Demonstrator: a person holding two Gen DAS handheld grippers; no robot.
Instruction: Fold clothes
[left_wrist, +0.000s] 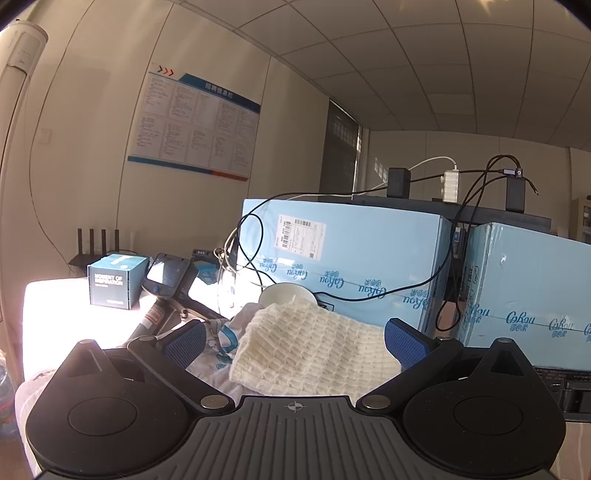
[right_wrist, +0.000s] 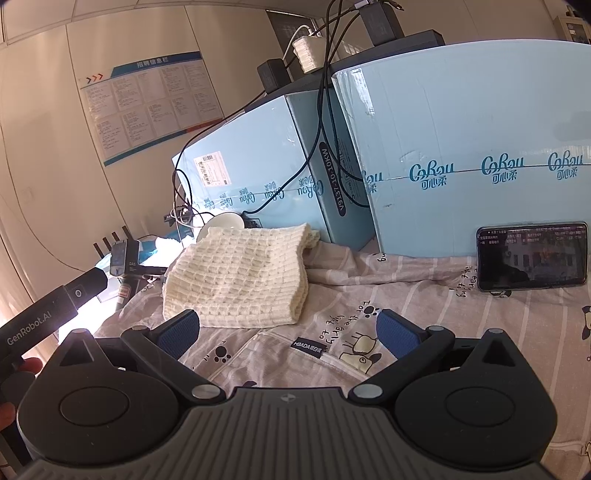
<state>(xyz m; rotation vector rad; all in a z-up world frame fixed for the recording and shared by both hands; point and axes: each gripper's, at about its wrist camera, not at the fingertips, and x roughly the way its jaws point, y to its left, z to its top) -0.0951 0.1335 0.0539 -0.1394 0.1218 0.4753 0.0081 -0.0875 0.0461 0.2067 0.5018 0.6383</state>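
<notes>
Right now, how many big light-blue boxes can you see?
2. One blue box stands behind the folded cream knit, with a shipping label on it. The other blue box stands to its right, behind the phone. More may be hidden.

Lighting: strong daylight from the left in both views. Left wrist view: the surface (left_wrist: 55, 314) is blown out to pure white beside the small blue box (left_wrist: 116, 280). Right wrist view: a similar glare patch at lower left; the phone screen (right_wrist: 532, 256) carries dim reflections. Ceiling and walls evenly lit, moderately bright. Soft shadows fall right of the cream knit cloth (right_wrist: 240, 277). Fisheye bending curves walls and box edges; corners vignette black. Focus acceptable; poster text (left_wrist: 195, 125) illegible.
</notes>
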